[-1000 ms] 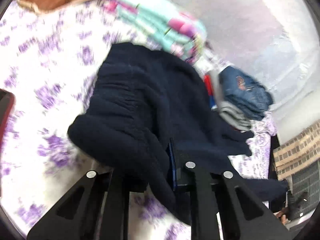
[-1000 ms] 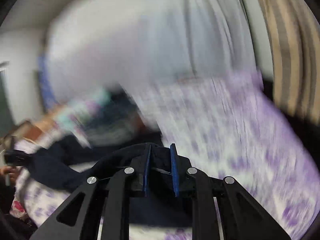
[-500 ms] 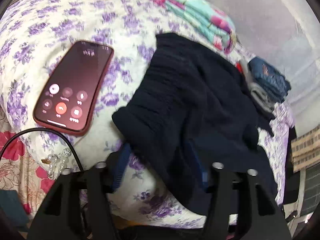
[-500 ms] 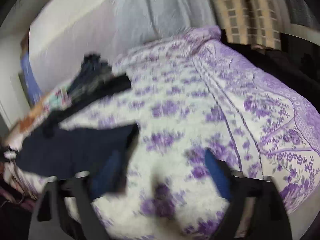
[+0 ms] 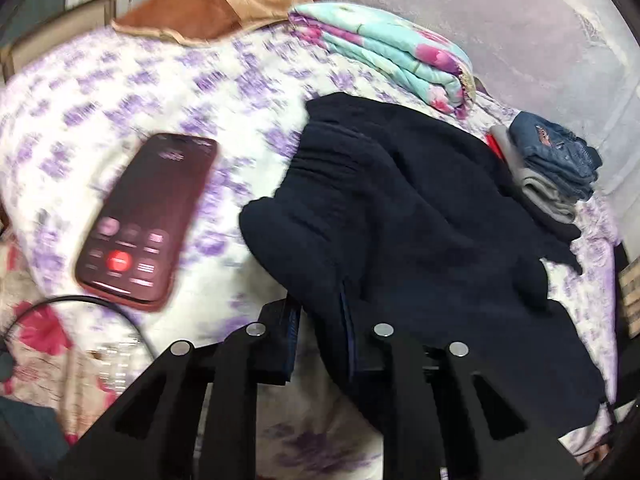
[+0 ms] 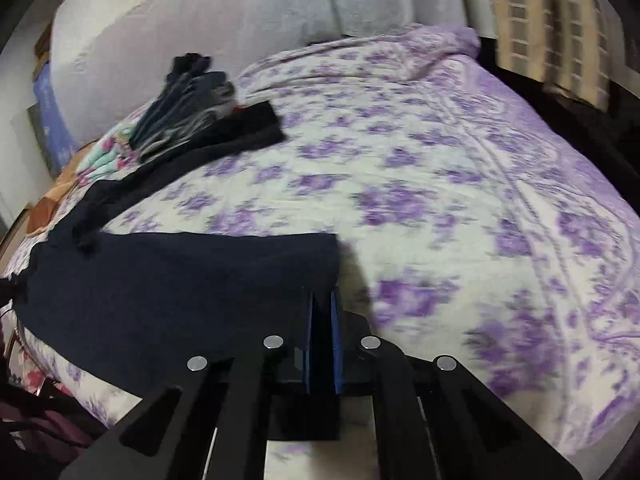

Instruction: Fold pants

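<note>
Half a second ago both grippers stood wide open; both have since narrowed. Seen from the left wrist, the left gripper [image 5: 320, 332] has a fold of the dark navy pants [image 5: 420, 232] bunched between its blue-lined fingers [image 5: 291, 328], which look closed on the cloth near the waistband end. It points slightly downward across the bed [image 5: 248, 80], low over the near edge. Seen from the right wrist, the right gripper [image 6: 322, 336] has its two blue pads drawn almost together with only a thin dark gap, at the corner of the flat-lying pant leg [image 6: 180, 280]; whether cloth is actually pinched there cannot be told. This gripper is level and aimed along the bedspread [image 6: 440, 160].

The pants lie spread on the purple-flowered bedspread, waist toward the left gripper, one leg reaching the right gripper and the other trailing toward a stack of folded jeans [image 5: 556, 152]. A red-cased phone [image 5: 148, 220] with a call screen lies left of the pants, apart from them. A folded turquoise blanket [image 5: 392, 52] sits just beyond the waistband.
</note>
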Demonstrator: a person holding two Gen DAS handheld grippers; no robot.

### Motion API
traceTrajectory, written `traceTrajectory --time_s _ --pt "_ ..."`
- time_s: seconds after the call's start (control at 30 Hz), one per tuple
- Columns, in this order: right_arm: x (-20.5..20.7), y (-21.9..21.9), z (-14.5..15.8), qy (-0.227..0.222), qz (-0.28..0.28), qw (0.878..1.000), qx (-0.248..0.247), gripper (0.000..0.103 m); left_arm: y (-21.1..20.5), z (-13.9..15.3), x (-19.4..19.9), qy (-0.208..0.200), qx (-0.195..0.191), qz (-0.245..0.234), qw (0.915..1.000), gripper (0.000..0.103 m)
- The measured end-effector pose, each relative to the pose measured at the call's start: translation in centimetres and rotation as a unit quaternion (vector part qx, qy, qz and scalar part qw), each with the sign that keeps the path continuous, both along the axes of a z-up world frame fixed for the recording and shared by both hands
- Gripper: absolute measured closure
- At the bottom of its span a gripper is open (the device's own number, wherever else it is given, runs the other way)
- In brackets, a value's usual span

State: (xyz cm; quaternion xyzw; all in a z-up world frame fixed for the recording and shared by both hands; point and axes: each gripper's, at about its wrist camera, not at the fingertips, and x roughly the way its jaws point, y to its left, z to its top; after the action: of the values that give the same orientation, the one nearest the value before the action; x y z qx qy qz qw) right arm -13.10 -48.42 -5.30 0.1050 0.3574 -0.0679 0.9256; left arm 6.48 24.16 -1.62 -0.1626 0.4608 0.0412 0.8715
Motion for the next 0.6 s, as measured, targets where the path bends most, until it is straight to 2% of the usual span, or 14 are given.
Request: traceTrajectory --time_s 0.07,0.1,0.13,0.17,0.2,0.23,0.3,0.37,0.47,0.53,0.6 --pt "0.7 -1.2 -1.7 0.052 -0.041 0.997 -0.030 0.100 0.2 -1.8 0.2 0.039 0.017 0.002 0.9991 0.079" --pt "0.5 -1.9 -2.6 0.055 -0.044 0.997 -0.005 0.100 0.3 -2.3 0.1 0.045 0.015 0.002 0.9989 0.079" --pt "0.1 -2.1 -2.4 0.039 -0.050 0.998 0.008 0.096 0.2 -1.8 -0.4 0.036 0.025 0.006 0.9990 0.076" --pt "-0.1 -2.2 -1.9 0.030 -0.053 0.998 0.014 0.087 -0.1 -1.1 -0.7 0.033 0.040 0.009 0.9986 0.068" --pt "-0.2 -2.0 -1.0 0.020 -0.057 0.998 0.009 0.049 -0.4 0.5 -1.2 0.017 0.057 0.015 0.9981 0.056" --pt "-0.4 -1.7 0.1 0.001 -0.064 0.998 -0.004 0.018 -0.6 1.7 -1.6 -0.004 0.064 0.018 0.9978 0.049" --pt "-0.2 -0.8 3.5 -0.066 -0.054 0.996 -0.030 0.013 -0.7 4.8 -2.8 -0.056 0.093 0.029 0.9937 0.022" --pt "1.8 0.1 5.9 -0.085 -0.030 0.995 -0.041 0.013 -1.6 7.8 -3.3 -0.111 0.117 0.040 0.9861 0.013" --pt "6.8 0.9 8.2 -0.101 0.006 0.995 -0.019 0.013 -4.2 8.8 -1.9 -0.133 0.101 -0.007 0.9859 0.011" --pt "11.6 1.5 8.4 -0.091 0.024 0.995 0.021 0.013 -6.3 7.1 -0.3 -0.112 0.075 -0.051 0.9896 0.011" --pt "17.0 1.7 7.3 -0.059 0.024 0.995 0.072 0.013 -8.7 4.8 1.2 -0.083 0.051 -0.096 0.9905 0.011"
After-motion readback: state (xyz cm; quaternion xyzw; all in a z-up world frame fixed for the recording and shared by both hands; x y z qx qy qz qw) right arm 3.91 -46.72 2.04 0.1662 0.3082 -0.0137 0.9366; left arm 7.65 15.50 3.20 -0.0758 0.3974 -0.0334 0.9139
